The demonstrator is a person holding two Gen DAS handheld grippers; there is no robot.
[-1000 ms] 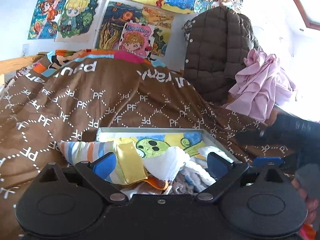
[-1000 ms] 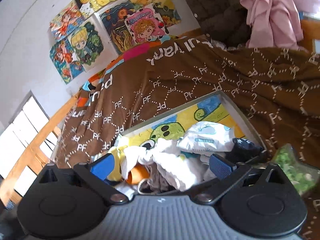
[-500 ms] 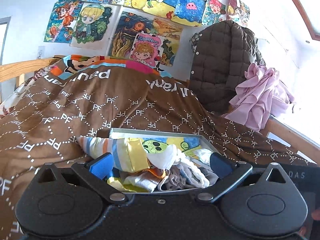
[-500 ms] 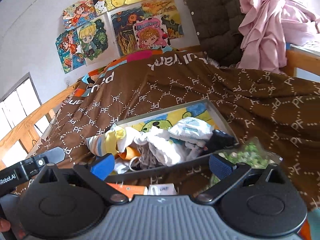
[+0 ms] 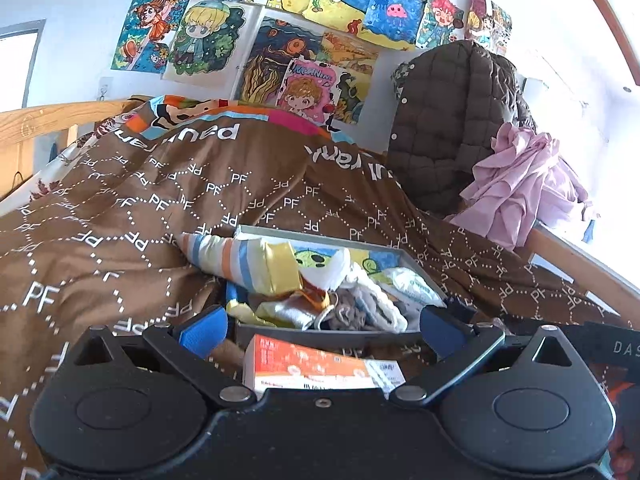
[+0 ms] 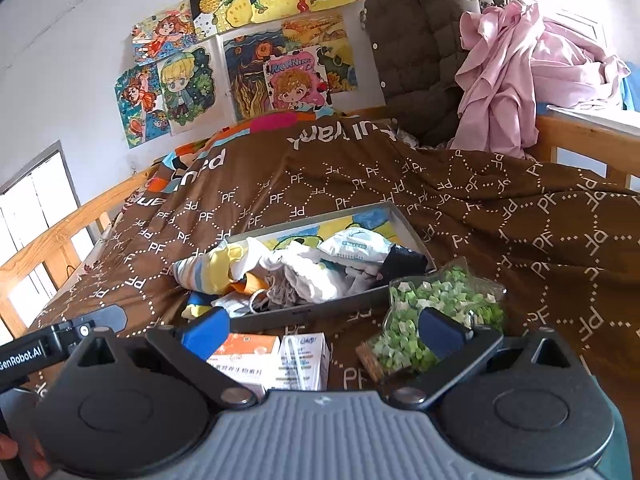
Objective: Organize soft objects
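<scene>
Right wrist: right gripper (image 6: 324,330) jaws apart, empty, over an orange box (image 6: 240,356), a white carton (image 6: 304,360) and a bag of green bits (image 6: 436,312); "GenRobot.AI" tool at left edge. Left wrist: left gripper (image 5: 322,324) likewise spread, bag unseen. Beyond, tray (image 6: 320,312) heaped with soft clothes (image 6: 304,272) on "PF"-print blanket (image 6: 500,216).

Both grippers are black, with blue finger pads (image 5: 204,330), silver screws and round discs; the right gripper (image 6: 320,326) has a ribbed grey body, the left gripper (image 5: 320,328) a black one.
</scene>
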